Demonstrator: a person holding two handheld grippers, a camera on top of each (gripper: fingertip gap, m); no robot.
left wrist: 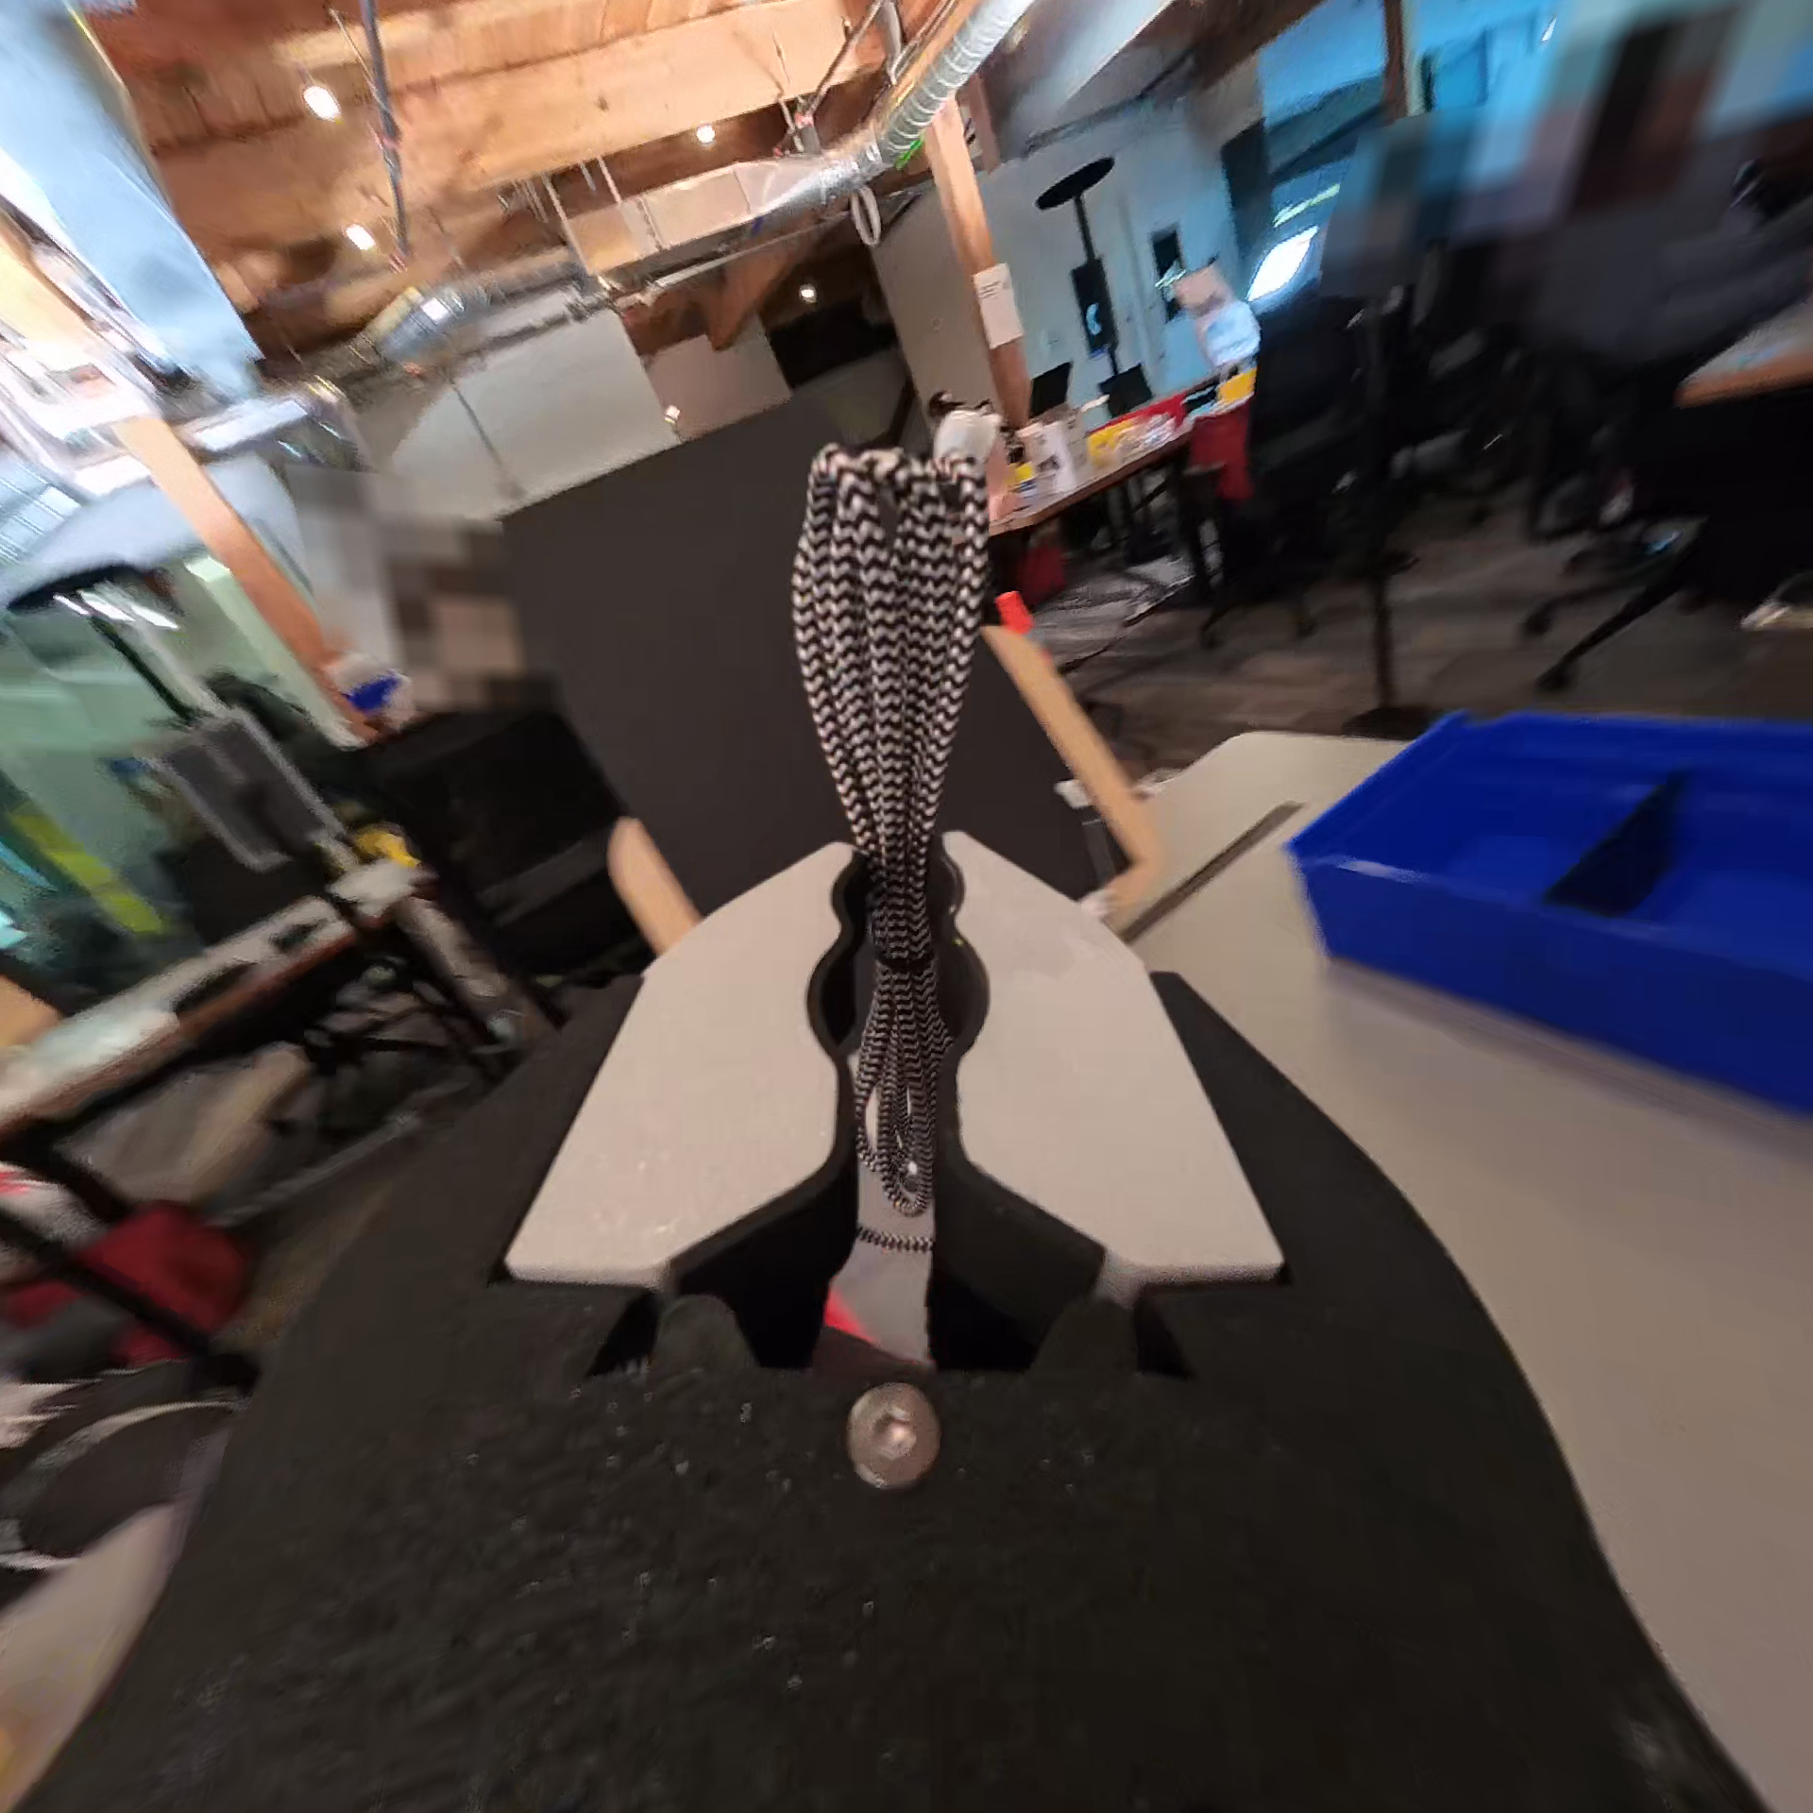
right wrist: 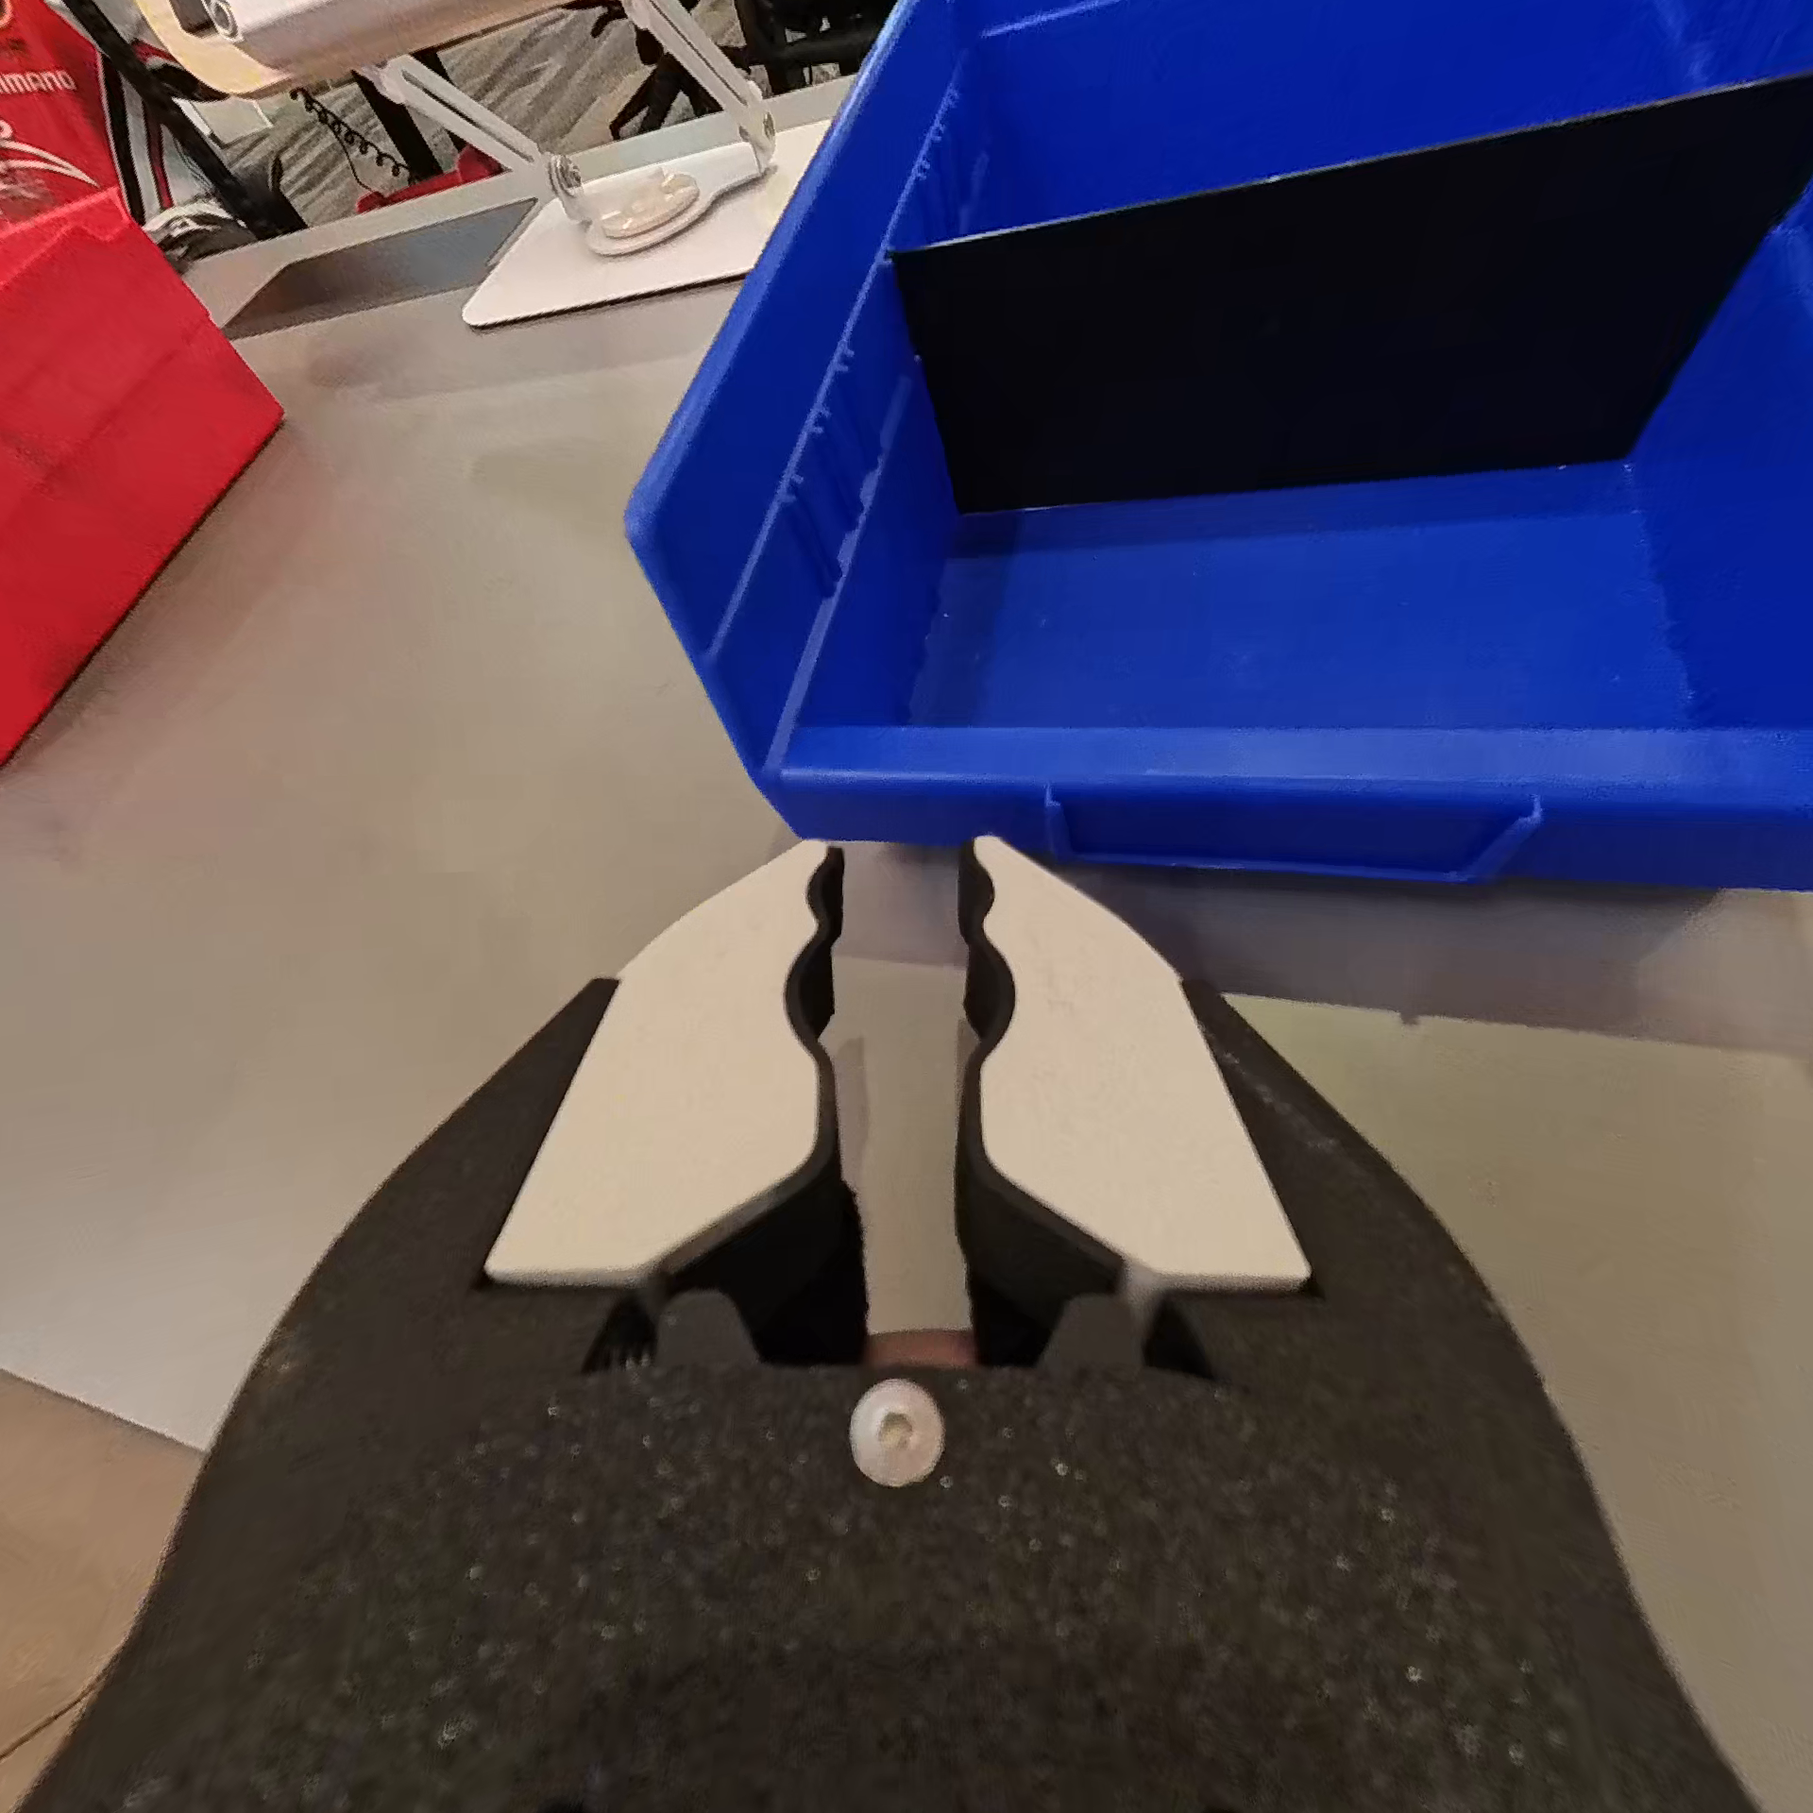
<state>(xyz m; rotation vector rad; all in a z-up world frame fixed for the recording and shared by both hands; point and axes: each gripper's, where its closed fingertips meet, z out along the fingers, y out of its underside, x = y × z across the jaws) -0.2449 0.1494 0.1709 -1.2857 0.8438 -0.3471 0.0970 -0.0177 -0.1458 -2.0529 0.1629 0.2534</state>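
Two tongs showed: the left tongs (left wrist: pixel 903 883) pinched a bundled black-and-white braided cord (left wrist: pixel 888 638), raised above the counter (left wrist: pixel 1472 1226). The right tongs (right wrist: pixel 898 883) stood slightly parted and empty, just before the blue divided bin (right wrist: pixel 1275 785).

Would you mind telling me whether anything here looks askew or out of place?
Nothing is spilled or damaged. The blue bin sits skewed to the right gripper, and the left gripper pinches a bundled black-and-white braided cord.

open workshop: ducts (left wrist: pixel 863 167), worktables (left wrist: pixel 1099 471)
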